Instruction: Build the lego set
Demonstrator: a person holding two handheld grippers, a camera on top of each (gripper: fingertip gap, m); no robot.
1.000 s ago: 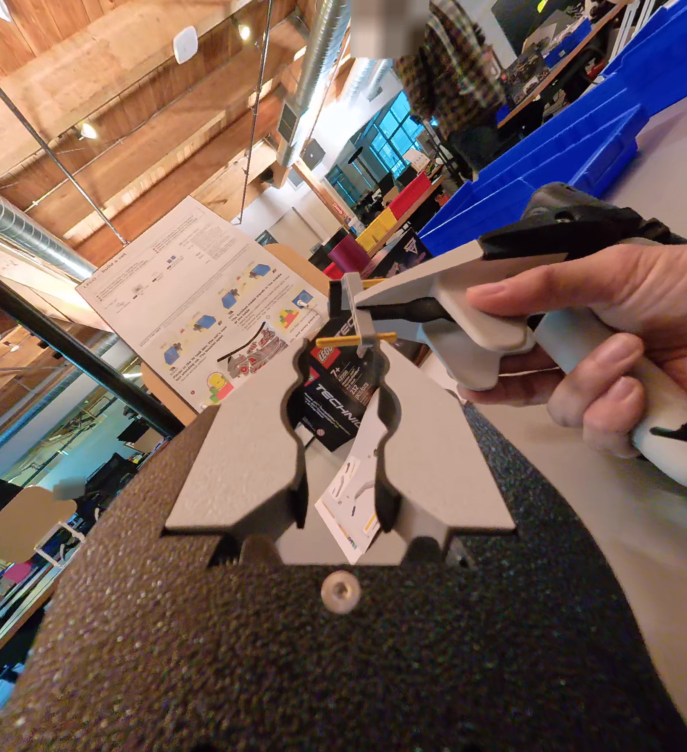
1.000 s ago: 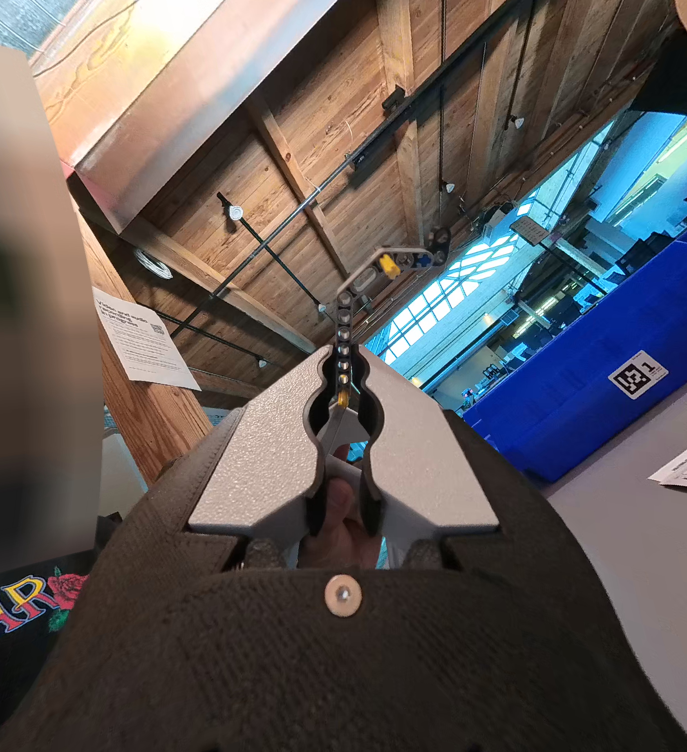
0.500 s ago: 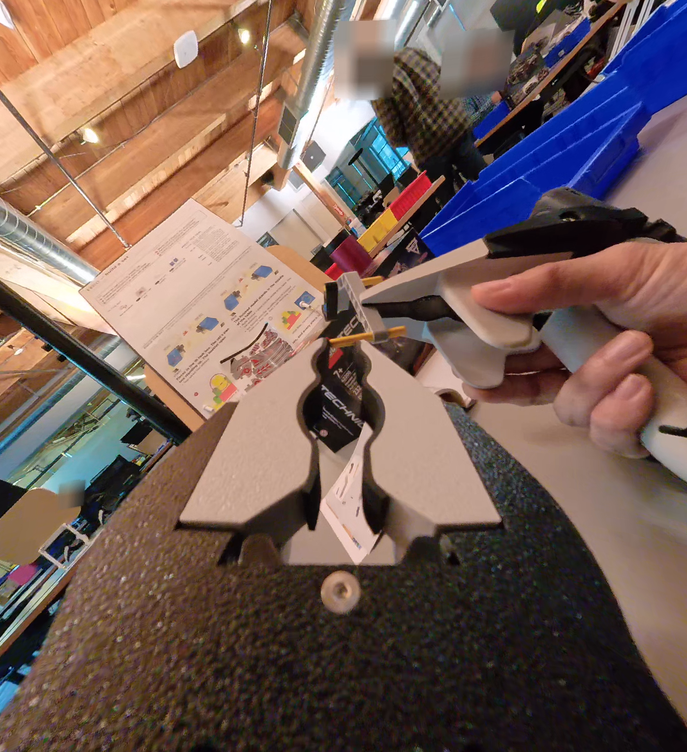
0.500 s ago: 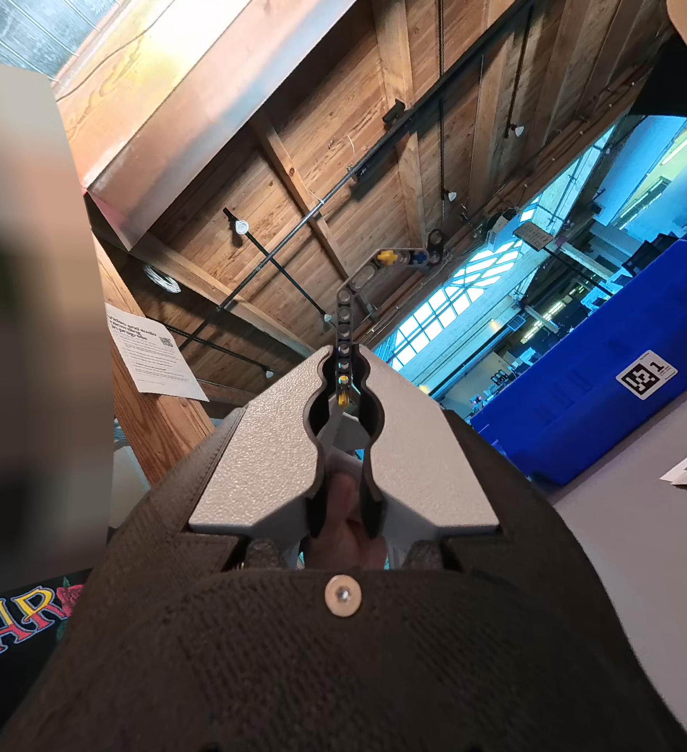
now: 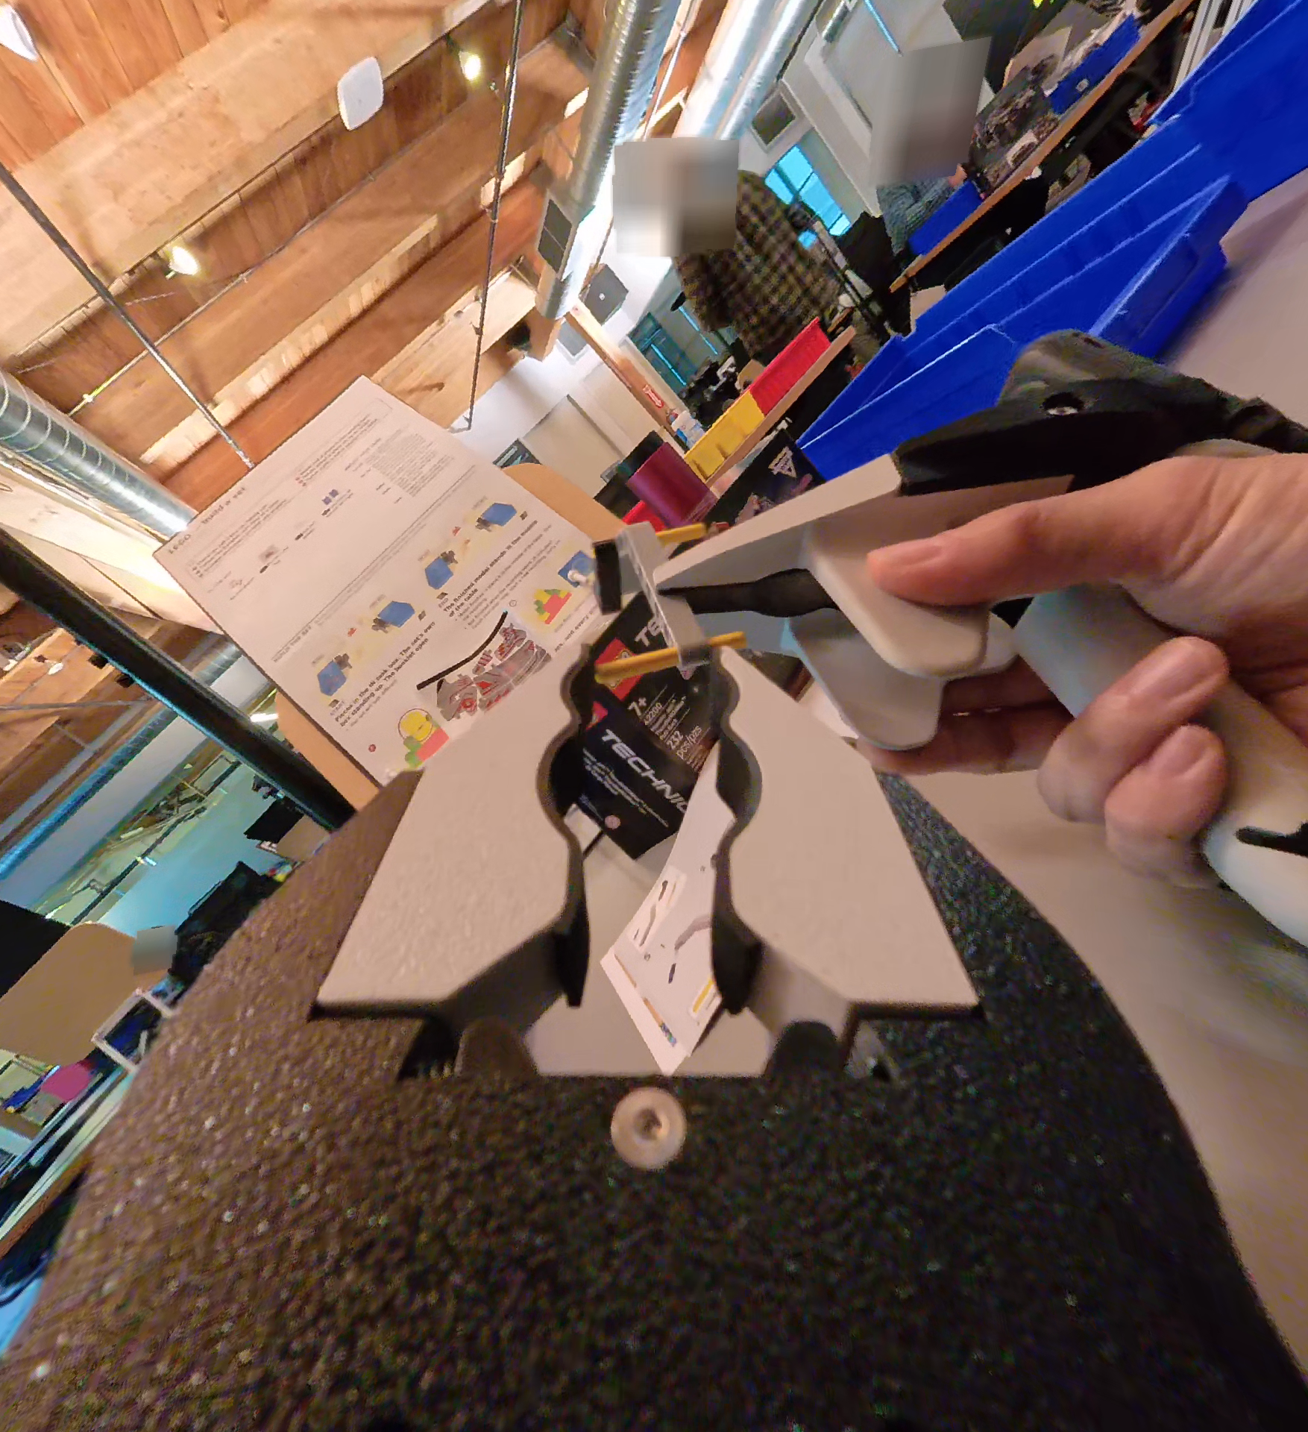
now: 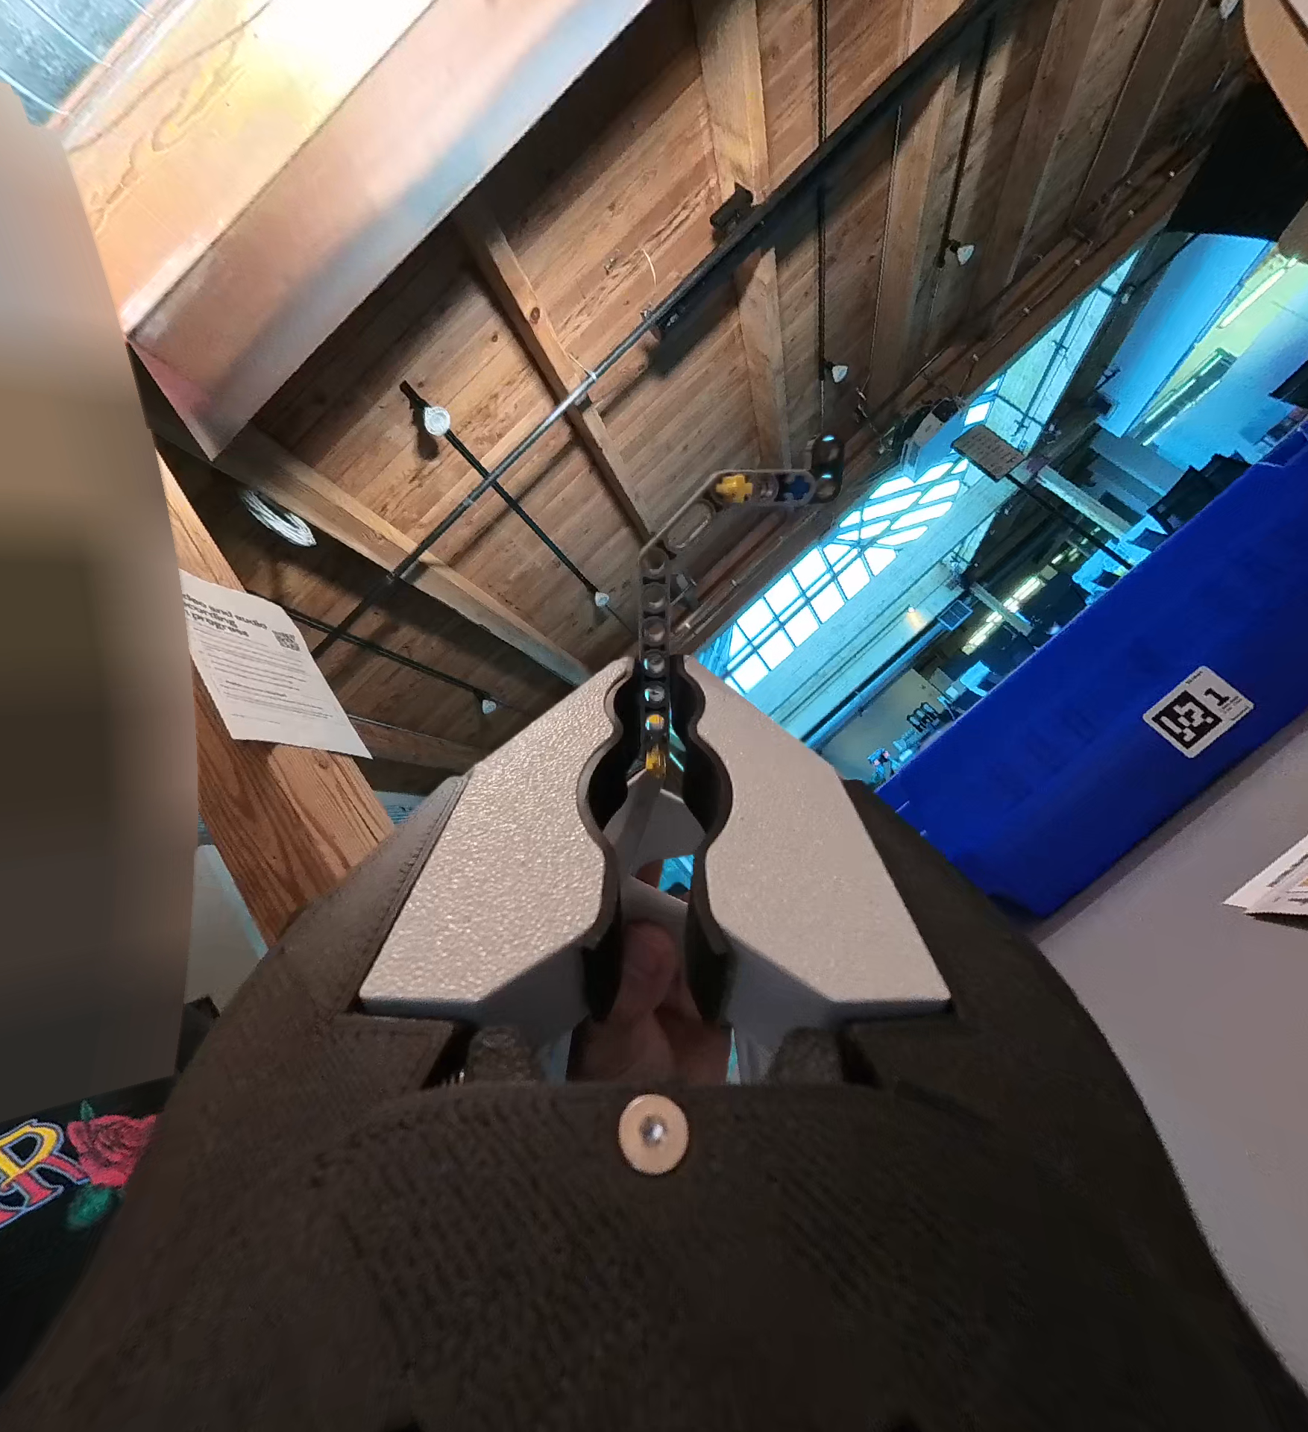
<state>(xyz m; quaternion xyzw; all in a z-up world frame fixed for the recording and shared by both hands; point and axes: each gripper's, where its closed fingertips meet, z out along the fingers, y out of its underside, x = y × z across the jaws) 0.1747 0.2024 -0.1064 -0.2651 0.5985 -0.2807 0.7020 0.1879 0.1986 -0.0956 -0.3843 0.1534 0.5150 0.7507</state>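
My right gripper (image 6: 655, 674) is shut on a grey bent Technic beam (image 6: 655, 597) that points up. The beam's far end carries a yellow axle end (image 6: 736, 488), a blue pin (image 6: 794, 488) and a black connector (image 6: 825, 457). In the left wrist view the right gripper (image 5: 662, 593), held by a hand (image 5: 1178, 620), holds the beam (image 5: 635, 569) just beyond my left gripper (image 5: 647, 670). A yellow axle (image 5: 666, 657) sticks through the beam and lies across the gap between the left fingertips. The left jaws stand apart, and I cannot tell whether they touch the axle.
Blue bins (image 5: 1061, 310) line the grey table (image 5: 1100, 1007), and one (image 6: 1100, 736) also shows in the right wrist view. An instruction sheet (image 5: 403, 558) leans on cardboard. A black set box (image 5: 635, 767) and a paper booklet (image 5: 659, 984) lie ahead. People stand in the background.
The left jaws narrowed half a second ago and have widened again. The beam and its yellow axle have shifted slightly and tilted in the left wrist view. The right grip is unchanged.
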